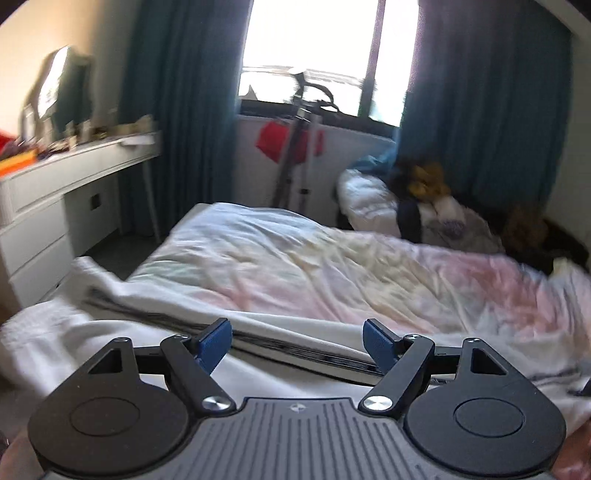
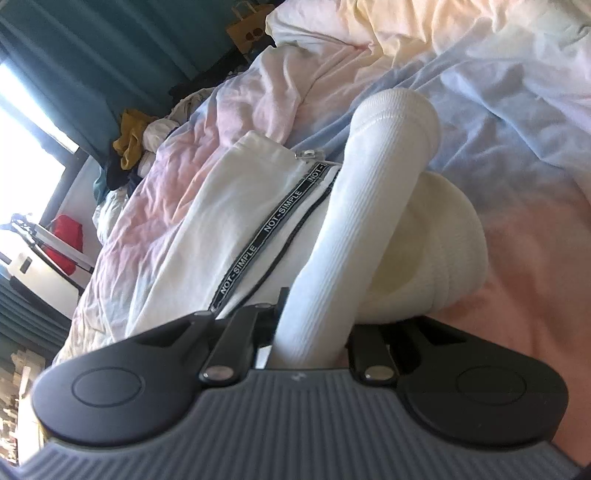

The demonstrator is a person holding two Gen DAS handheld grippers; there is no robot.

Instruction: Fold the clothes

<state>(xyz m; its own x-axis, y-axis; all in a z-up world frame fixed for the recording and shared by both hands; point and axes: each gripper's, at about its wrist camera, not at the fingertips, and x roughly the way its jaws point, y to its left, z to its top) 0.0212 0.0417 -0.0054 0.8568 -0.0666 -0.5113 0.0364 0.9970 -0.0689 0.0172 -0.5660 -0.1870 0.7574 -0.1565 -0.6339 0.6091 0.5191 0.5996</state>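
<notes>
A white garment (image 1: 110, 332) with a dark striped band (image 1: 295, 350) lies on the pastel bed cover (image 1: 332, 266), just under my left gripper (image 1: 297, 341). That gripper is open, and its blue pads (image 1: 216, 341) stand wide apart with nothing between them. In the right wrist view, my right gripper (image 2: 314, 332) is shut on a white ribbed sleeve (image 2: 354, 229), which rises out of the jaws and hides the fingertips. Behind it lie the garment's body (image 2: 221, 206), with a black "NOT-SIMPLE" tape (image 2: 273, 218), and a bunched cream fold (image 2: 436, 251).
A white dresser (image 1: 55, 206) with clutter stands left of the bed. At the far end, under the window between blue curtains (image 1: 177, 92), are a stand with a red item (image 1: 288, 144) and a pile of clothes (image 1: 424, 184). A paper bag (image 2: 247, 29) sits beyond the bed.
</notes>
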